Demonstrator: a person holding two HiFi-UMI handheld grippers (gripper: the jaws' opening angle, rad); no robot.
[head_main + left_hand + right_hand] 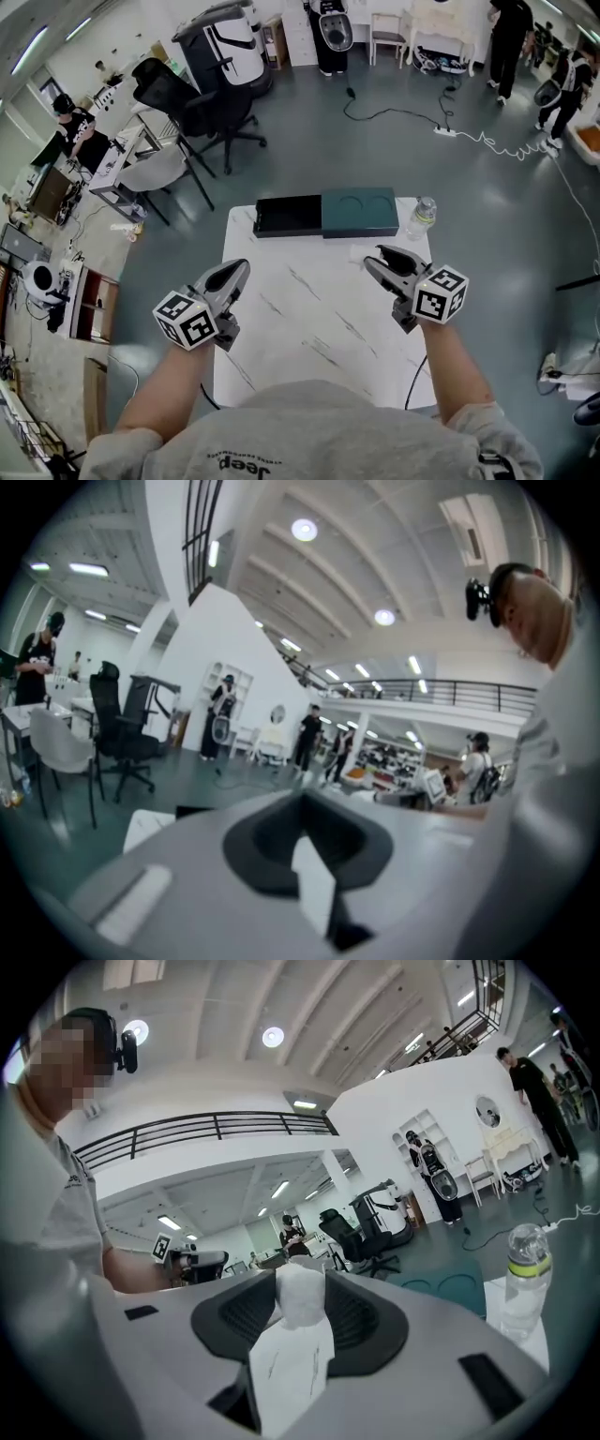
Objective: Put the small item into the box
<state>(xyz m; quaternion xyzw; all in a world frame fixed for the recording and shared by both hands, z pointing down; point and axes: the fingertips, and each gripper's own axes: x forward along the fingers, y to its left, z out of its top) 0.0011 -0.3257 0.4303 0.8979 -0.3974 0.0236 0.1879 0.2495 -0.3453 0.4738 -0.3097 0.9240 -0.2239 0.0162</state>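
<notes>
The box lies at the table's far edge, a black part (pixel 286 216) on the left and a dark teal part (pixel 356 214) with two round recesses on the right; the teal part (pixel 441 1283) also shows in the right gripper view. A small white item (pixel 300 1293) sits right at the tips of my right gripper (pixel 375 258), whose jaws stand spread. I cannot tell whether the pads touch it. In the head view the item is a pale patch (pixel 362 251) on the white table. My left gripper (pixel 239 270) hovers over the table's left side, jaws together, holding nothing.
A clear water bottle (pixel 422 217) stands at the box's right end and shows as the bottle (pixel 525 1274) in the right gripper view. The white marble table (pixel 309 319) is small. Office chairs (pixel 202 117) and desks stand on the floor to the left; people are far off.
</notes>
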